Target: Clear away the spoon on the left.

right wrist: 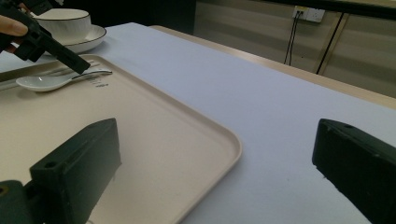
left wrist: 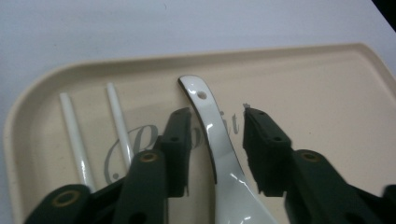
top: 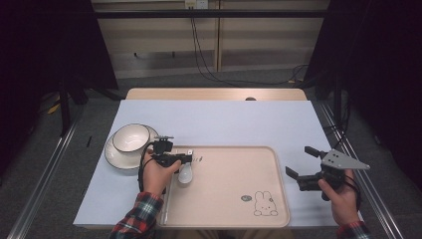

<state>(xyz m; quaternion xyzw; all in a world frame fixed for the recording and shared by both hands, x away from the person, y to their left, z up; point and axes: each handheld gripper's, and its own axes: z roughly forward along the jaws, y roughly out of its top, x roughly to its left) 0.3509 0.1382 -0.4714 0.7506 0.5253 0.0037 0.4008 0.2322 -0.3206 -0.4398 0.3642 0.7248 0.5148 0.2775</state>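
Note:
A white ceramic spoon (top: 185, 174) lies on the left part of a beige tray (top: 224, 186). In the left gripper view its handle (left wrist: 210, 126) runs up between the two black jaws. My left gripper (top: 190, 158) is open around that handle: a clear gap shows beside the right jaw, while the left jaw stands close to the handle. Two white chopsticks (left wrist: 74, 135) lie on the tray just left of the spoon. My right gripper (top: 298, 160) is open wide over the mat, right of the tray, with nothing between its jaws (right wrist: 217, 140).
A white bowl (top: 131, 137) sits on a saucer (top: 115, 158) left of the tray's far corner. The tray carries a rabbit drawing (top: 264, 204) near its front right. A pale mat (top: 224, 119) covers the table; black cables hang behind.

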